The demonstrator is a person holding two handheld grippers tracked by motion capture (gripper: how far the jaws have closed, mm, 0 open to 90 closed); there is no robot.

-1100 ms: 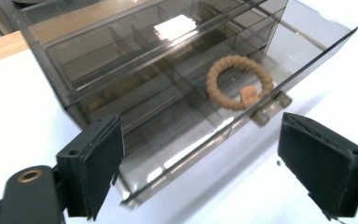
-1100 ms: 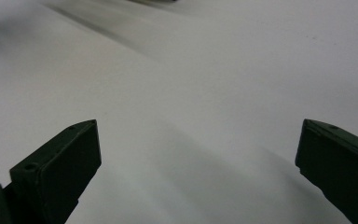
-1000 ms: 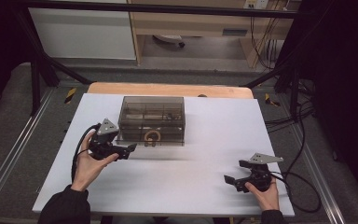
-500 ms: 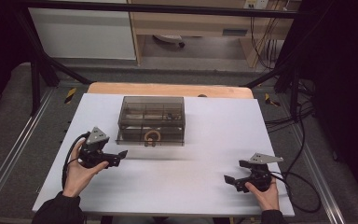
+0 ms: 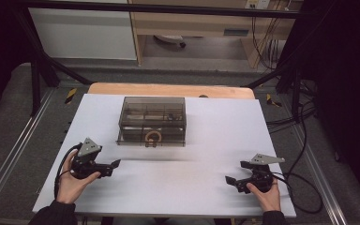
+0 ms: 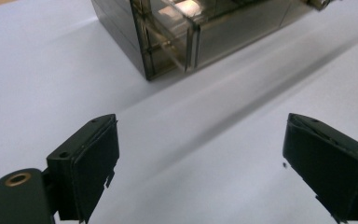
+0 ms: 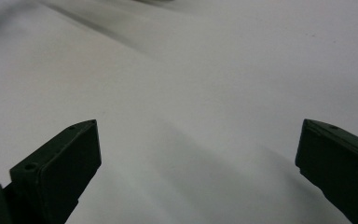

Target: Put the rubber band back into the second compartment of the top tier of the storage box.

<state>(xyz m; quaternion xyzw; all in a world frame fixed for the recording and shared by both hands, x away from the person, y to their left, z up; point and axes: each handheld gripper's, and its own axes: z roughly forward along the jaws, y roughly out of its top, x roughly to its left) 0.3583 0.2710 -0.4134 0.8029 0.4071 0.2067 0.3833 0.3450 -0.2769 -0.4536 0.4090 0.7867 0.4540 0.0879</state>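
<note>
I am holding my left gripper [image 5: 115, 164] near the tabletop's [image 5: 206, 136] left edge, fingers wide and empty, pointing toward the smoky plastic organizer box [image 5: 152, 121], which is sitting closed near the far edge, centre-left. My right gripper [image 5: 229, 180] is resting by the near right corner, fingers likewise wide, gripping nothing. Risk, as I am judging it: the box is light and unbraced, so a one-sided push at its front latch [image 5: 153, 138] could be skidding it toward the far edge.
</note>
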